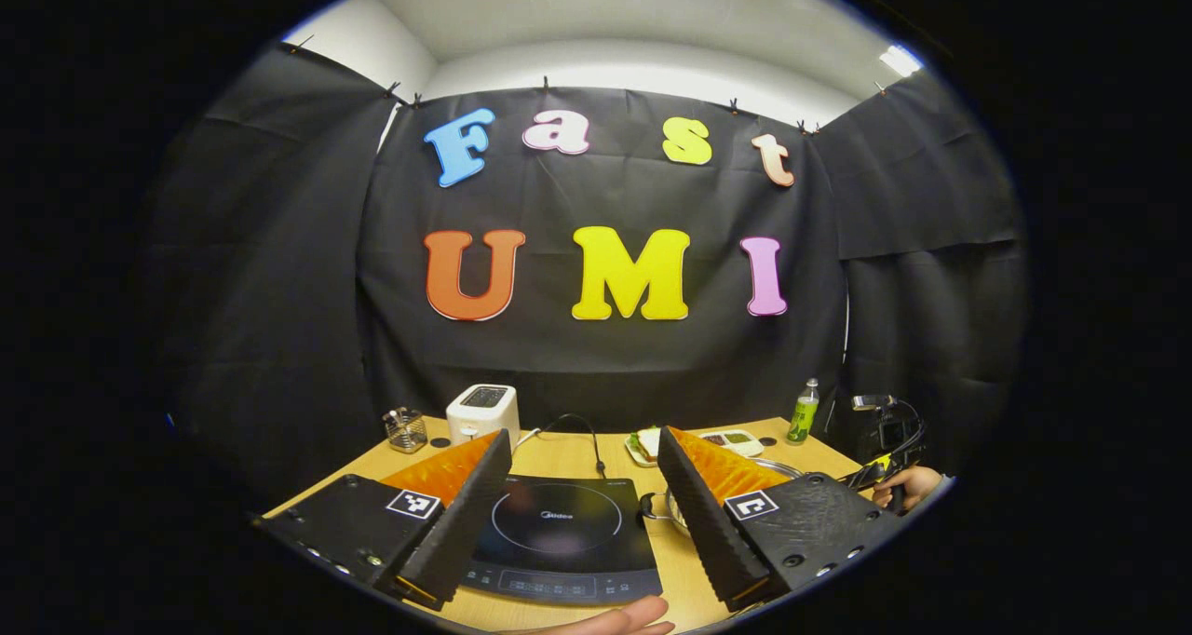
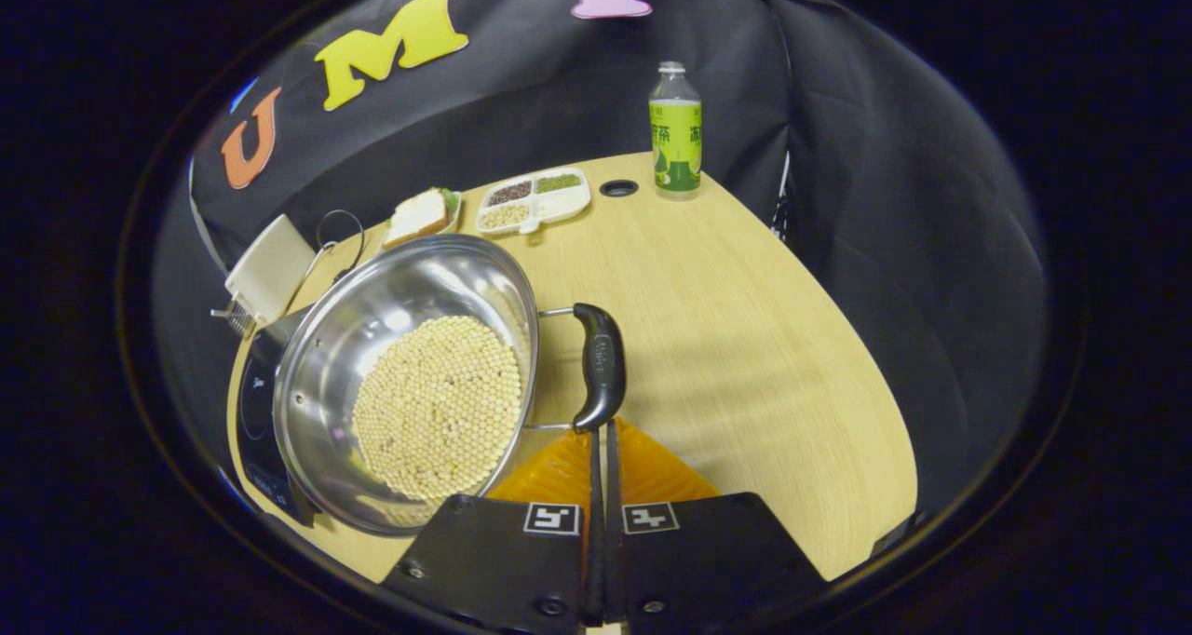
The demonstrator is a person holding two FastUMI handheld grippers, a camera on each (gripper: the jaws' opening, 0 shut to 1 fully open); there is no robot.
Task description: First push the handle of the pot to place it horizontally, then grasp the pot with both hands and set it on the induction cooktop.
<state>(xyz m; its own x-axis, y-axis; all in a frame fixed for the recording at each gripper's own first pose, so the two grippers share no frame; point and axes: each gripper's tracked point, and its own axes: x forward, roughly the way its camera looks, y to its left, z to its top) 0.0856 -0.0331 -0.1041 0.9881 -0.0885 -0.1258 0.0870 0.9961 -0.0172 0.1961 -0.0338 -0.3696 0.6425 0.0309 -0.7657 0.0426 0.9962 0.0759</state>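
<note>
Pot [image 2: 410, 374] handle [image 2: 601, 365] seemingly touched by closed right gripper [image 2: 602, 435].

The pot [image 1: 672, 509] sits mostly hidden behind the left claw [image 1: 587, 486].

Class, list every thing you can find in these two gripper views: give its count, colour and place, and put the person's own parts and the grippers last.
pot: one, steel, black side handle, beside the cooktop, holding pale beans
induction cooktop: one, black, table front
toaster: one, white, back left
wire cup: one, silver, left of the toaster
sandwich plate: one, back centre
divided tray: one, white, beside the sandwich plate
bottle: one, green label, back right corner
table: one, light wood
hand: at the right edge of the left gripper view
left gripper: open, above the cooktop
right gripper: shut, tips at the pot handle
</note>
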